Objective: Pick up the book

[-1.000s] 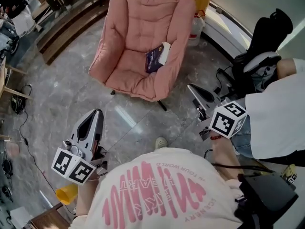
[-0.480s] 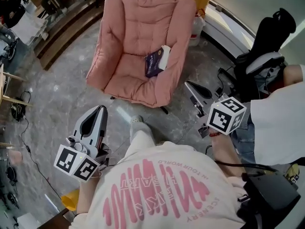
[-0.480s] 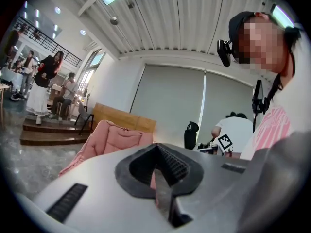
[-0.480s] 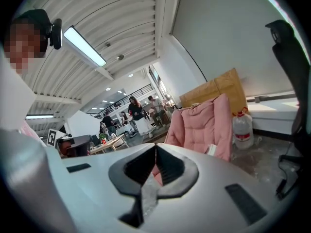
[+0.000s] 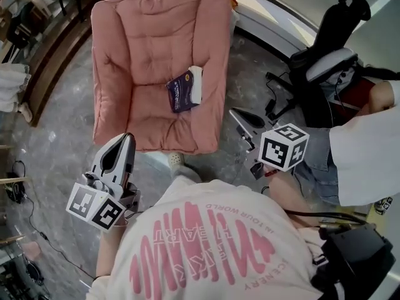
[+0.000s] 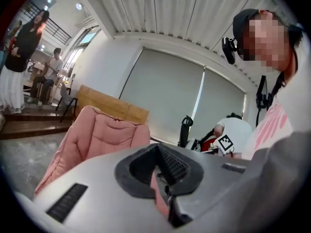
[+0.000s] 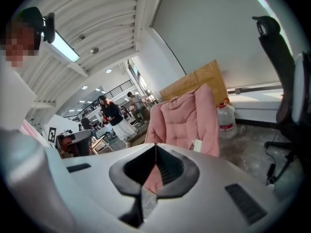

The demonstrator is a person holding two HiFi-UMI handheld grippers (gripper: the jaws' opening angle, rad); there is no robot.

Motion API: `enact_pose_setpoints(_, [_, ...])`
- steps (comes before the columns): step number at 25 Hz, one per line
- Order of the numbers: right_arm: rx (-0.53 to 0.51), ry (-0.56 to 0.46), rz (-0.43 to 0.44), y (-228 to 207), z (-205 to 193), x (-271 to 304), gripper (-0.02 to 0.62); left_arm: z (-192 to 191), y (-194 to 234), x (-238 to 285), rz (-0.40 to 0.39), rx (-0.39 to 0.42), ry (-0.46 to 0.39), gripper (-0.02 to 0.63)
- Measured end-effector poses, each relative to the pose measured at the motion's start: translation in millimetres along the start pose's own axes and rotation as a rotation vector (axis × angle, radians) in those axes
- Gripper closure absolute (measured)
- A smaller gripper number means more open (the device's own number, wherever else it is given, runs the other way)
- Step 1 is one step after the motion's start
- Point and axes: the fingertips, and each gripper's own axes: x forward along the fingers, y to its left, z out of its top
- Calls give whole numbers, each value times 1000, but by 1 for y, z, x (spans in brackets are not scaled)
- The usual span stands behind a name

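A dark purple book (image 5: 181, 92) with a white edge lies on the seat of a pink padded armchair (image 5: 150, 49); its white edge (image 7: 197, 145) also shows in the right gripper view. My left gripper (image 5: 125, 138) is shut and empty, its tip over the chair's front left edge. My right gripper (image 5: 234, 112) is shut and empty too, hovering just right of the chair, a short way from the book. In the left gripper view the jaws (image 6: 156, 148) meet in front of the pink chair (image 6: 92, 135). The right gripper (image 7: 155, 145) points at the chair (image 7: 182, 118).
A black office chair (image 5: 325, 61) stands at the right, beside a person in a white shirt (image 5: 369, 142). A water jug (image 7: 226, 120) sits by the wall behind the armchair. Wooden steps (image 5: 44, 74) run along the left. My shoe (image 5: 176, 160) is at the chair's front edge.
I have stepped closer to the armchair, which now sits larger and lower in the head view. Both grippers moved forward toward it, still shut.
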Motion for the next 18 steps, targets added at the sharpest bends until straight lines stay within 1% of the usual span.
enact_pose_setpoints(3, [47,58,-51,-15,-11,33,583,3,17,26,-63,5,56,598])
enact_pose_setpoints(5, [73,94,-93,-24,-21,51,584,7,27,38,-109,25,93,598])
enact_pose_setpoints(8, [120,118,-157,-40,-39,77,584,3,46,54,-174,70,151,598])
enact_pose_setpoints(9, [137,136,-173,-47,-48,87,583,-4,55,60,-181,75,183,598])
enact_pose_setpoints(12, [206,184,-217,-66,-74,113,583,-37,83,81,-193,56,306,598])
enact_pose_setpoints(16, [262,195,-251,-82,-93,139,580,-75,98,111,-268,72,421,598])
enact_pose_setpoints(17, [272,198,-252,-83,-99,146,569,-83,99,120,-288,77,446,598])
enact_pose_setpoints(18, [284,199,-253,-82,-105,153,532,-91,101,129,-309,79,469,598])
